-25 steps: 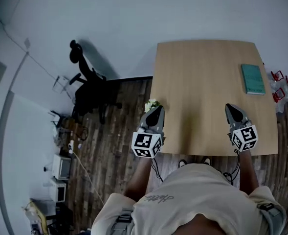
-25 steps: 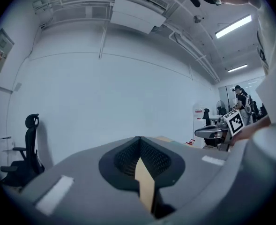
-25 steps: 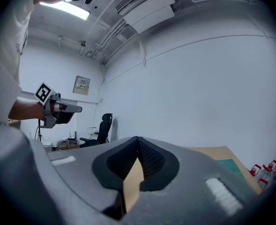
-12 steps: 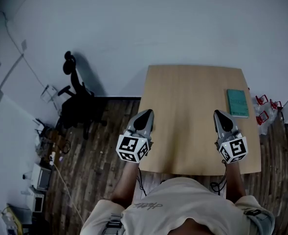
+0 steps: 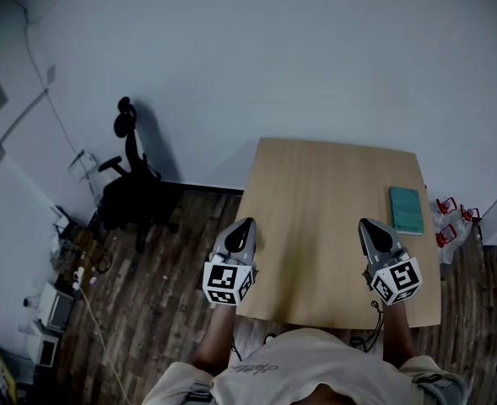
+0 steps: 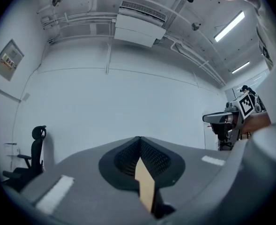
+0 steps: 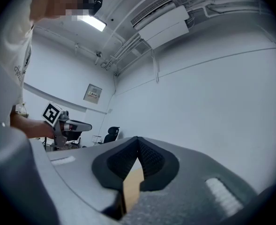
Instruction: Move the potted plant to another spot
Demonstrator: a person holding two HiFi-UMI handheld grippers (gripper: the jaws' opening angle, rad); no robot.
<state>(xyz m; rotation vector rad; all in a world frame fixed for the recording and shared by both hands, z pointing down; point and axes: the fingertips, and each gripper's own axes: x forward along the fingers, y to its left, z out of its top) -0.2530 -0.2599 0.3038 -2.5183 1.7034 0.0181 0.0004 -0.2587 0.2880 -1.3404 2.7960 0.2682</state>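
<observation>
Left gripper (image 5: 243, 226) and right gripper (image 5: 370, 226) are both closed and empty, held level above the near edge of the tabletop (image 5: 324, 184). Potted plant not visible in any view, possibly under the left gripper. Looks like a neutral pose, 0 grasps.

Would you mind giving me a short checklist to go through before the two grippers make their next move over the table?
1. Potted plant in sight: not ok; no view shows it.
2. Left gripper empty: ok; jaws together, nothing between them.
3. Right gripper empty: ok; jaws together, nothing between them.
4. Jaws open for a grasp: not ok; both are shut.
5. Room on the table: ok; bare wood shows, with only a teal book near its right edge.
</observation>
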